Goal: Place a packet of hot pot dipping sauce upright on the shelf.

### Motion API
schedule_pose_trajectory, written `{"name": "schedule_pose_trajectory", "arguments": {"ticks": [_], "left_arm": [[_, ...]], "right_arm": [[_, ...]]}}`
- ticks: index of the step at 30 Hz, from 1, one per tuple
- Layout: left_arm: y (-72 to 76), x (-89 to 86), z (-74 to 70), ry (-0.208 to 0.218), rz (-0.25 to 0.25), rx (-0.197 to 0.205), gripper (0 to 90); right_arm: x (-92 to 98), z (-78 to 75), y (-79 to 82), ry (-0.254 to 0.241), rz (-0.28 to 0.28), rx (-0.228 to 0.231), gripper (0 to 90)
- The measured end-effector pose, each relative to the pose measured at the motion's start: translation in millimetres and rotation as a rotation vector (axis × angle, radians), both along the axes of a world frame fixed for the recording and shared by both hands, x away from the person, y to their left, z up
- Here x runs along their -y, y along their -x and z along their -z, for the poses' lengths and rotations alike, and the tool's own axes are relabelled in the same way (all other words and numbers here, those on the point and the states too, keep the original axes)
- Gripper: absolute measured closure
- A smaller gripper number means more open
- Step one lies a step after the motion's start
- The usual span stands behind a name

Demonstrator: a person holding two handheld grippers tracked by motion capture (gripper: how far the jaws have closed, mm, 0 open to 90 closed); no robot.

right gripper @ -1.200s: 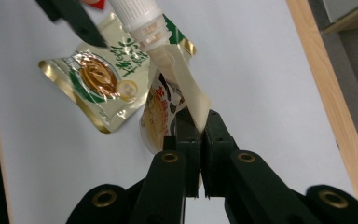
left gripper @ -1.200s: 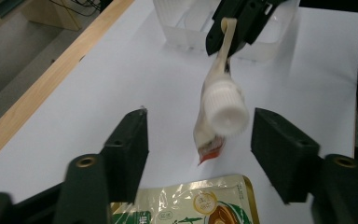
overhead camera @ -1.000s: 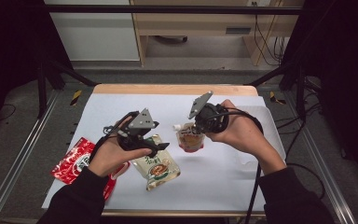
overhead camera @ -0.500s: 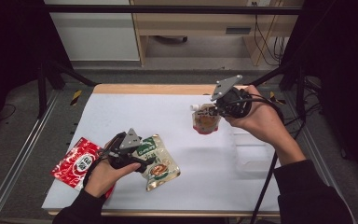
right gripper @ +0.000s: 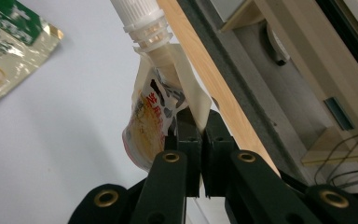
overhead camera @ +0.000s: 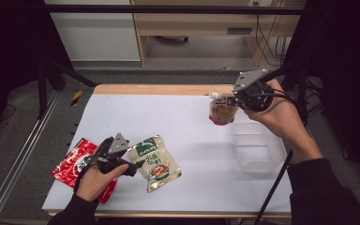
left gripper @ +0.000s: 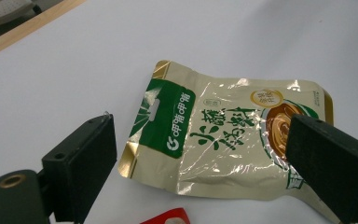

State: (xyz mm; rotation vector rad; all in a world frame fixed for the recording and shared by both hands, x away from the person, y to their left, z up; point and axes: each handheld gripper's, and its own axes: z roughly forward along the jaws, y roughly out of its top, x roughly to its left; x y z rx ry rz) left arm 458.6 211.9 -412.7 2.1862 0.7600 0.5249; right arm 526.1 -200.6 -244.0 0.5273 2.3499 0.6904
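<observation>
Above the far right part of the white table, the right gripper is holding a small spouted pouch in the air, its jaws closed tight on the pouch's upper edge; in the right gripper view the pouch is hanging pinched between the pads, its white screw cap pointing away from the gripper. Just beside and below that hand, a clear plastic container is sitting on the table near its right edge, and nothing is showing inside it.

At the near left, the left gripper is hovering low over a beige and green sauce packet, which is lying flat on the table. Its jaws have just been opening and are standing wide apart, one on each side of the packet in the left gripper view, gripping nothing. A red packet is lying on the table partly under the left hand.
</observation>
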Motion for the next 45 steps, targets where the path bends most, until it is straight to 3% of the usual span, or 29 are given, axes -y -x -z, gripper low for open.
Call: {"name": "schedule_pose_trajectory", "arguments": {"ticks": [6,8,20,32,45], "left_arm": [[2.5,-9.7,4.5,0.003,-0.018,-0.004,8.2],[3.7,-12.4,5.4,-0.01,-0.022,0.002,7.9],[6.7,-31.0,11.1,0.019,-0.078,0.014,7.7],[3.5,-35.3,15.3,0.018,-0.085,0.001,7.8],[0.0,-37.1,19.3,0.028,-0.087,-0.02,7.8]], "right_arm": [[19.0,-1.6,-2.4,-0.019,0.034,0.027,88.1],[24.5,-1.0,-2.7,-0.015,0.043,0.035,88.1],[55.5,8.0,-15.3,0.007,0.107,0.05,88.1],[82.9,41.3,-44.5,0.013,0.153,0.04,88.1],[95.4,64.6,-66.5,0.008,0.141,-0.004,88.1]]}}
